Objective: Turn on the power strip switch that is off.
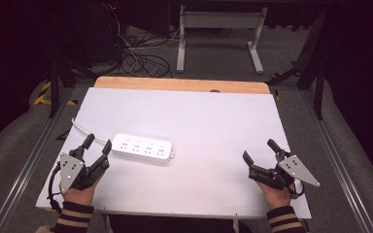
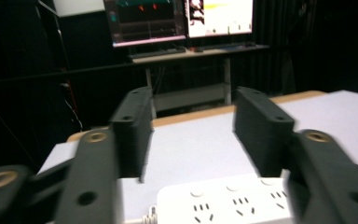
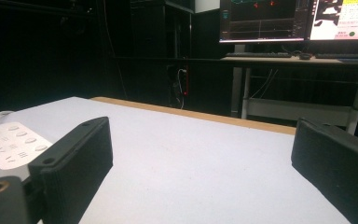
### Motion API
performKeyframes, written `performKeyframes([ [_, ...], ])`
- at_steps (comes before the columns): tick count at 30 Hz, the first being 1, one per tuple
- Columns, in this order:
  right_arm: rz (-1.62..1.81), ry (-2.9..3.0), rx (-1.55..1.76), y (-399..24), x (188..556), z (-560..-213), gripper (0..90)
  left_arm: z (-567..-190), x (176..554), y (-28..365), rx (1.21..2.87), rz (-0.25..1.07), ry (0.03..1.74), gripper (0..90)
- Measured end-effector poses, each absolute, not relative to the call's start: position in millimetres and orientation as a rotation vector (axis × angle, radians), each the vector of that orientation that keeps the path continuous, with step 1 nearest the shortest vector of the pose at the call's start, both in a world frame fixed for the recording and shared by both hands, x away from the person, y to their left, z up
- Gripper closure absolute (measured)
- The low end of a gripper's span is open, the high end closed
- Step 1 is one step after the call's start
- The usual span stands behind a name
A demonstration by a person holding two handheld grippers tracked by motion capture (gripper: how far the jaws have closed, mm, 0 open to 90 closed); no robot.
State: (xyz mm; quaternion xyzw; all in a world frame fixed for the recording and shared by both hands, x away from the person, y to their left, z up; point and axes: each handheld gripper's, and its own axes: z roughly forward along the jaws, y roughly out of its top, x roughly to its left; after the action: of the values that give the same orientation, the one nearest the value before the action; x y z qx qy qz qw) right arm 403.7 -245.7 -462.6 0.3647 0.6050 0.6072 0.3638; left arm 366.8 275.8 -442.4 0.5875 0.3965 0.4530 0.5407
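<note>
White glossy oblong power strip (image 1: 143,148), matte table (image 1: 213,126), both black claws spread, seemingly empty.

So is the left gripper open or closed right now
Open. In the high view the left gripper has its fingers spread apart beside the end of the white power strip, with nothing between them.

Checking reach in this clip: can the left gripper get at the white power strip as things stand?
Probably yes. The left gripper sits open right beside the power strip's cable end, with nothing between them on the table.
</note>
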Motion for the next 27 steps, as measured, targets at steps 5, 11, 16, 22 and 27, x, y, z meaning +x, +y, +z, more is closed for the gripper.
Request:
performKeyframes([
  [5, 1.569, 1.567, 0.936, -244.7, 403.9, -463.0, 6.0, -437.1, 366.1, 275.0, 1.435, 1.022, 0.950, 70.3],
  [11, 1.573, 1.577, 0.937, -244.4, 403.9, -463.4, 6.5, -431.4, 367.9, 275.6, 1.444, 1.021, 0.979, 90.0],
  [16, 1.582, 1.585, 0.942, -244.9, 403.2, -463.2, 7.5, -423.8, 368.1, 280.2, 1.365, 0.941, 0.993, 90.0],
  [22, 1.571, 1.598, 0.950, -244.6, 403.0, -464.0, 8.3, -415.3, 374.8, 279.8, 1.372, 0.987, 1.059, 90.0],
  [27, 1.569, 1.615, 0.954, -245.1, 402.8, -464.0, 9.6, -406.1, 388.7, 277.6, 1.442, 0.993, 1.092, 90.0],
])
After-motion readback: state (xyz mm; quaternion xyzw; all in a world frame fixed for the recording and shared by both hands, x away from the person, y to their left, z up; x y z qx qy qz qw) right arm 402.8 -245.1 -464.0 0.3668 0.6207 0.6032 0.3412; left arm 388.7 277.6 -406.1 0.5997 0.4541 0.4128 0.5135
